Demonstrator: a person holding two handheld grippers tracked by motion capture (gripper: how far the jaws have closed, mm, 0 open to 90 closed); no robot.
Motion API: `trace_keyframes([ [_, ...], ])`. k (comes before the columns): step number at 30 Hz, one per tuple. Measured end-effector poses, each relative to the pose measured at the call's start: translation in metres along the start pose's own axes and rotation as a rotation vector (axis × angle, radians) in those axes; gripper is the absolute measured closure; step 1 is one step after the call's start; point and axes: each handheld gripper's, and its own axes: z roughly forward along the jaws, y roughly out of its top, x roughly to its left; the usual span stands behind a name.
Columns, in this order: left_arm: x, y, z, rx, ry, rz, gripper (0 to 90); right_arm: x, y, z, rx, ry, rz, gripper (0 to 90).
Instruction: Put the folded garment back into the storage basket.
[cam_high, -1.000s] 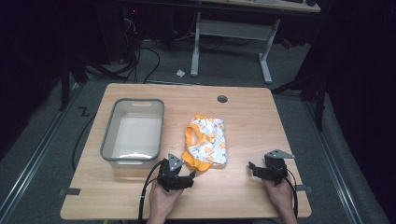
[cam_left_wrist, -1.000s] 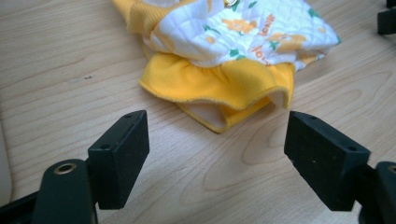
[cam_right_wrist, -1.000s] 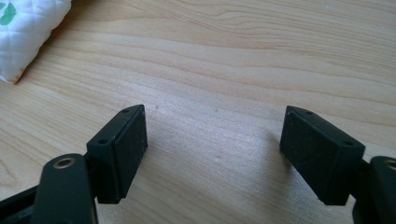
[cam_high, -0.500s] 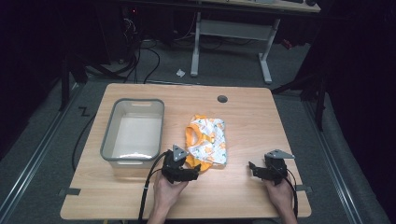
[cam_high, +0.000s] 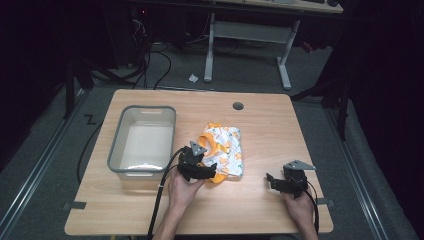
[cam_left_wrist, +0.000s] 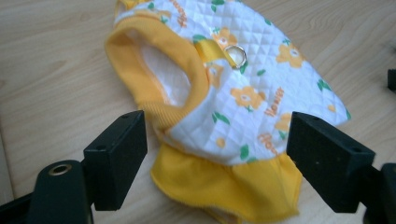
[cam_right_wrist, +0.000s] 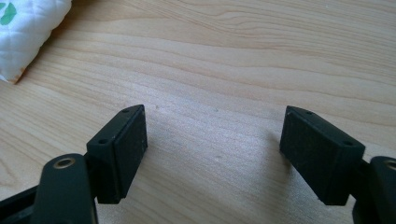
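A small quilted white garment with orange flowers and yellow trim lies folded near the middle of the wooden table. In the left gripper view the garment has a metal ring on a yellow strap, and its yellow hem lies between my jaws. My left gripper is open, its jaws astride the garment's near edge. My right gripper is open over bare wood at the front right, with a corner of the garment far to its left.
A grey plastic bin stands left of the garment and holds nothing. A round cable hole sits near the table's far edge. Beyond the table are a desk frame and cables on the floor.
My left gripper has moved forward and to the right, up to the garment's near edge. The right gripper has stayed put.
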Motion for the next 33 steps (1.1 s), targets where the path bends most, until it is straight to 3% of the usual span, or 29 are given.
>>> trace_keyframes([
  [6, 0.005, 0.02, 0.011, 0.002, 0.009, -0.005, 19.7, 0.0, 0.0, 0.0, 0.0, 0.0, -0.001, 23.2],
  [13, 0.009, 0.03, 0.021, 0.007, 0.009, -0.02, 18.3, 0.0, 0.0, 0.0, 0.0, 0.0, 0.0, 23.2],
  [15, 0.009, 0.03, 0.022, 0.0, 0.009, -0.027, 18.6, 0.0, 0.0, 0.0, 0.0, 0.0, 0.0, 23.2],
  [17, 0.014, 0.031, 0.027, -0.003, 0.005, -0.06, 18.7, 0.0, 0.0, 0.0, 0.0, 0.001, 0.0, 23.2],
  [21, 0.019, 0.036, 0.038, 0.049, 0.035, -0.05, 17.9, 0.0, 0.0, 0.0, 0.0, 0.001, 0.0, 23.2],
  [33, 0.027, 0.035, 0.061, 0.048, 0.03, -0.112, 18.2, 0.0, 0.0, 0.0, 0.0, 0.0, -0.001, 23.2],
])
